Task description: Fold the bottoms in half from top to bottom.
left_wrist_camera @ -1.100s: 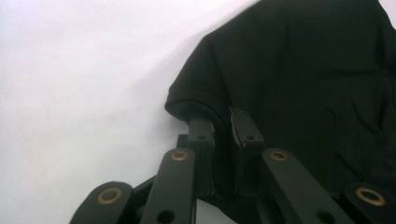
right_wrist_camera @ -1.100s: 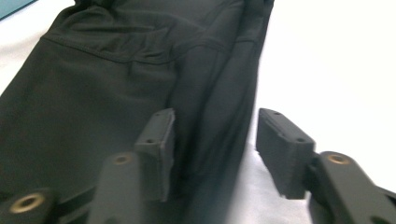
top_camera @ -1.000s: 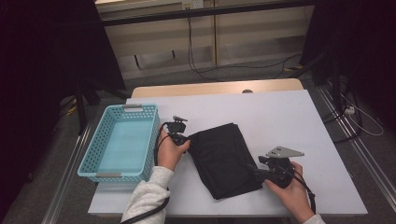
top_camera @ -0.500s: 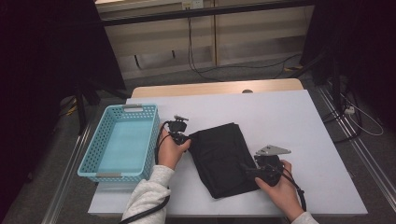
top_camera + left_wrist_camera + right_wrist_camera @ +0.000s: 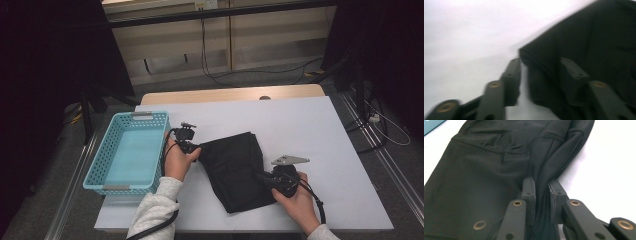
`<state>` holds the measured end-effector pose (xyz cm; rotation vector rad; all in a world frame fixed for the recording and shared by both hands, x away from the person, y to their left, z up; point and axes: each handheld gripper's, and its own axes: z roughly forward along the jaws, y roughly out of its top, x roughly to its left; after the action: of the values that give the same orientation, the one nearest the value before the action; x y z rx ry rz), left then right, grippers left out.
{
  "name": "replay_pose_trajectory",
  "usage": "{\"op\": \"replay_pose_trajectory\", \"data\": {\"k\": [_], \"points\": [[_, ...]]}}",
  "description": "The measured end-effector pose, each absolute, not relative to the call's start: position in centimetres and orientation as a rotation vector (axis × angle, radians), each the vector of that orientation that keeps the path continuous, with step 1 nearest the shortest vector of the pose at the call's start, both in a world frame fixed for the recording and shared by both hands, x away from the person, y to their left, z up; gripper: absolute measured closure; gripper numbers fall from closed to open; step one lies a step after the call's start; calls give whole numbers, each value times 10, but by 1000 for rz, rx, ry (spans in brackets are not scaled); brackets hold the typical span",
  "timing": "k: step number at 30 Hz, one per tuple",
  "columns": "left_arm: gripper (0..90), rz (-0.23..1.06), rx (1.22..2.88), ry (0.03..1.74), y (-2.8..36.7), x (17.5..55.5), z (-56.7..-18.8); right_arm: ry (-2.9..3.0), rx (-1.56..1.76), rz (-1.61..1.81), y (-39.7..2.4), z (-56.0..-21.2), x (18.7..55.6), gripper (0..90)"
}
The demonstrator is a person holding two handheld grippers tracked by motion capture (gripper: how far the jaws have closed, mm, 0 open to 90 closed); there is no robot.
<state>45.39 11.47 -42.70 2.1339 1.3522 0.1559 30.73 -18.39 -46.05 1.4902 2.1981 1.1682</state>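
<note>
Bench (image 5: pixel 320 130) carries one black garment (image 5: pixel 235 167) and one blue basket (image 5: pixel 102 172) to its left. Two tongs: left tongs (image 5: pixel 539 72) spread astride the garment's corner, right tongs (image 5: pixel 541 188) pinching a fold.

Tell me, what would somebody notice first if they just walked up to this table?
Probably the black folded garment lying in the middle of the white table, with a gripper at each side. The right gripper pinches a fold at its edge, while the left gripper is open around a corner of it. Next, the turquoise basket at the table's left edge.
</note>
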Motion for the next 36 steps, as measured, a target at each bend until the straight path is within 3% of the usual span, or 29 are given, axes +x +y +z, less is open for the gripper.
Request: {"op": "replay_pose_trajectory", "data": {"k": [5,10,21,36], "points": [[365,168,2140,1377,114,458,-432,2222,1482,1180,-180,-459,305,788],[386,186,2184,1358,107,457,-438,2230,1469,1180,-177,-459,303,786],[766,60,2232,1393,87,446,-433,2228,1462,1182,-174,-459,302,786],[813,19,2296,1471,96,466,-402,2222,1374,1234,-167,-448,302,806]]}}
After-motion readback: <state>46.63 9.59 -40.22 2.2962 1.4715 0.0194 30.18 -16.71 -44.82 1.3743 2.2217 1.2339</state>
